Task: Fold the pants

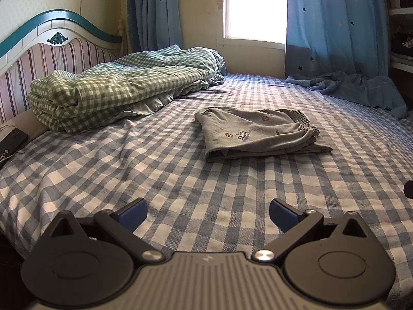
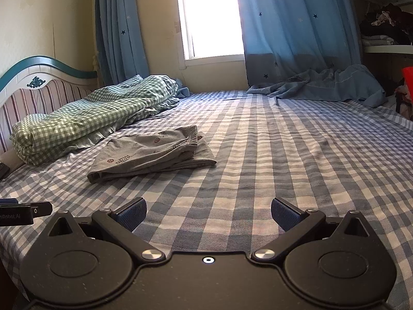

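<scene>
While both of your tools hang over the near edge of the bed, neither carries anything: the left gripper (image 1: 208, 213) stands with its jaws spread wide over bare sheet, and the right gripper (image 2: 208, 213) likewise, spread and empty.

Item, pants (image 1: 258, 134): one pair, grey, printed, lying on the checked sheet (image 1: 160, 180) well beyond both tools, towards the middle of the bed. They look folded into a compact stack, waistband elastic on top at the far right, a lower layer poking out at the right-hand corner. By my reading the task is at or near its end.

Risks from here, as judgement:
- Should you reach in for another fold, pinching only the top layer would peel the stack apart, since the layers lie loose on one another.
- Dragging the bundle could ruck the sheet beneath, which is already wrinkled, and skew the fold.
- That protruding corner may spread further if nudged.
- A dark tip at the right margin of the left view is probably your other tool; the two sit close, so they could knock together on a joint reach.

Count:
- Grippers: two.
- Pants: one pair (image 2: 152, 155).
- Green checked quilt (image 1: 116, 87): one, bundled against the headboard (image 1: 51, 51).
- Curtains (image 1: 335, 31): two panels, flanking one window (image 1: 255, 7).
- Dark object at the left bed edge (image 1: 11, 139): one, kind not clear.
- Shelves with clothing (image 2: 387, 33): number too cropped to count.
</scene>
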Action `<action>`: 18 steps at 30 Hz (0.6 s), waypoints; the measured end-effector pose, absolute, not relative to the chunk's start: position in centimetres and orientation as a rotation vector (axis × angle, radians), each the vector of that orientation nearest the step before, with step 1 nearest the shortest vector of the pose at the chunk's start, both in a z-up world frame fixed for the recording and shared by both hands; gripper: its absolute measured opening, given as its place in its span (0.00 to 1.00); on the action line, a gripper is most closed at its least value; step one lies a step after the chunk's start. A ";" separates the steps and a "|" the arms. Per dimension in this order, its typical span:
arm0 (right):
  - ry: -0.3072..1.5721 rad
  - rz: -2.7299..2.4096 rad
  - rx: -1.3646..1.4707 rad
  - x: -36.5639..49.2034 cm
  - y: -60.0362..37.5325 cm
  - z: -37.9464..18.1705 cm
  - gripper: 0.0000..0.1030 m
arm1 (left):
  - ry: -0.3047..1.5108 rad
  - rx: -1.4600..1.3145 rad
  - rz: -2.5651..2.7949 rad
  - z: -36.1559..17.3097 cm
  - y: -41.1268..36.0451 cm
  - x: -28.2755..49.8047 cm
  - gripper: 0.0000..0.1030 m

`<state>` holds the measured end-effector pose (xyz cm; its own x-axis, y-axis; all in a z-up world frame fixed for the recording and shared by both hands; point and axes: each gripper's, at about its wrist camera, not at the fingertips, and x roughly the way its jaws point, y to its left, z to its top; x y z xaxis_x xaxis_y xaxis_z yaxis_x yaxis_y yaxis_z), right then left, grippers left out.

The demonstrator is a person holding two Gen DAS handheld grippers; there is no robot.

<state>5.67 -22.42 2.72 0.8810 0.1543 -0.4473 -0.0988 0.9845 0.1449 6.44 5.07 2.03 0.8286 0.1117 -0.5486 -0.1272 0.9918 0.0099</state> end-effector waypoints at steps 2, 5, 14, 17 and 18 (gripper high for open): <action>0.479 0.135 0.118 5.8 -22.3 2.7 0.99 | 0.581 -0.018 0.128 2.0 5.0 6.6 1.00; 0.480 0.141 0.115 6.1 -22.1 2.5 0.99 | 0.584 -0.016 0.128 1.9 5.1 6.8 1.00; 0.487 0.157 0.103 6.7 -21.7 2.4 0.99 | 0.582 -0.016 0.132 1.8 5.5 7.1 1.00; 0.490 0.161 0.102 6.8 -21.7 2.3 0.99 | 0.585 -0.014 0.130 1.7 5.5 7.2 1.00; 0.491 0.162 0.101 6.8 -21.7 2.3 0.99 | 0.586 -0.013 0.128 1.7 5.5 7.2 1.00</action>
<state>6.82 -21.68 2.29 0.8693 0.1787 -0.4609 -0.1300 0.9822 0.1356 7.25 5.55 1.71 0.8255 0.1168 -0.5521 -0.1241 0.9920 0.0244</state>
